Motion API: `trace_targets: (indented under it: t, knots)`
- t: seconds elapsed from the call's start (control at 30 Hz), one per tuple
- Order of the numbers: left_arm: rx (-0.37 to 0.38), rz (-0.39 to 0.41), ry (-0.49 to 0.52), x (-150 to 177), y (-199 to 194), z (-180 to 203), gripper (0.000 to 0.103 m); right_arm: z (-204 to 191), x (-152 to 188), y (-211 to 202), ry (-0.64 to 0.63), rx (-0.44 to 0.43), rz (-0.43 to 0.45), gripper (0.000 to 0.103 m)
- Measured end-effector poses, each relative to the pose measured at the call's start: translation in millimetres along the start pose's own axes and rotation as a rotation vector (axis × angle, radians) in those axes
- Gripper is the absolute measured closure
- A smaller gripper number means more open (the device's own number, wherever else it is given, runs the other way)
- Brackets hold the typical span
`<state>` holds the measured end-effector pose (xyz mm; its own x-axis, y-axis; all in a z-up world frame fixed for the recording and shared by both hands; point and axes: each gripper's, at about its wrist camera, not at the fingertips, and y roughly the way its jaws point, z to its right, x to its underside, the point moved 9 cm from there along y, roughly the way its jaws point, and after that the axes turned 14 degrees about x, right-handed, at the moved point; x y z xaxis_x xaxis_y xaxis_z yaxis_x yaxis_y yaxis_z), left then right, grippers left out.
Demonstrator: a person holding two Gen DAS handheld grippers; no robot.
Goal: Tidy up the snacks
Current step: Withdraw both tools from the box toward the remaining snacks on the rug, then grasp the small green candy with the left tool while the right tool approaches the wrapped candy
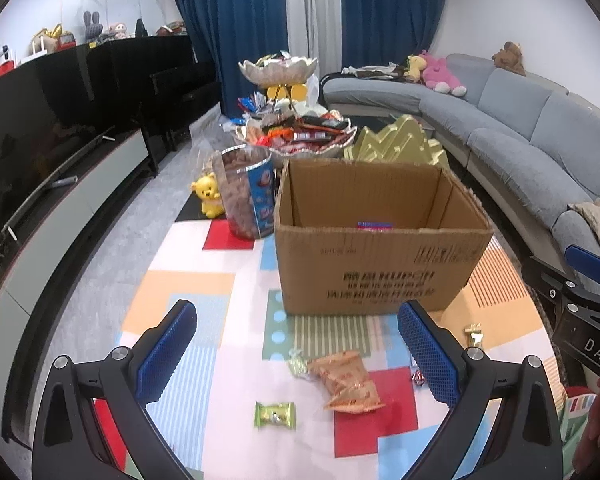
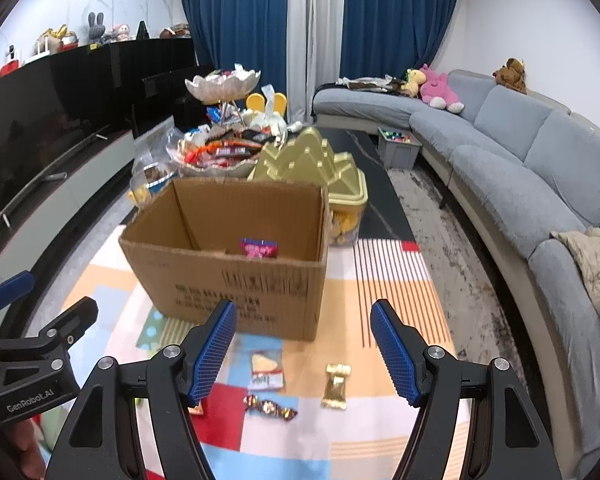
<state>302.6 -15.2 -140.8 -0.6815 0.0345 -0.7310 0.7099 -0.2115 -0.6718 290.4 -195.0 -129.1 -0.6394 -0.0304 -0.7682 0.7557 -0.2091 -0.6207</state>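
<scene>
Both grippers, left [image 1: 296, 354] & right [image 2: 303, 350], jaws apart, empty; risk: orange packet [image 1: 350, 384] slipping, gold wrapper [image 2: 335, 386] crushed, missing box [image 2: 236, 280]

Each tool has two black arms shaped like curved triangles, with round silver screws at the joints. The left tool [image 1: 298, 354] and the right tool [image 2: 303, 350] both have bumpy blue pads [image 1: 168, 350] inside. White letters on the left tool's black side say GenRobot.AI

Bright, even indoor light; strong fisheye bending at edges; slight motion blur throughout.
</scene>
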Motion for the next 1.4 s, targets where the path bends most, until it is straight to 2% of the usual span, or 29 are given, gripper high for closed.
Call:
trace_targets:
  t: [0.6,1.4]
  knots:
    - [-0.035,-0.027,-0.033,54,10,-27,0.001,-25,52,13,0.012,0.001,-0.038,0.033]
    - [-0.055,-0.108,-0.034,119,49,-48,0.002,-47,110,45,-0.051,0.038,-0.089,0.033]
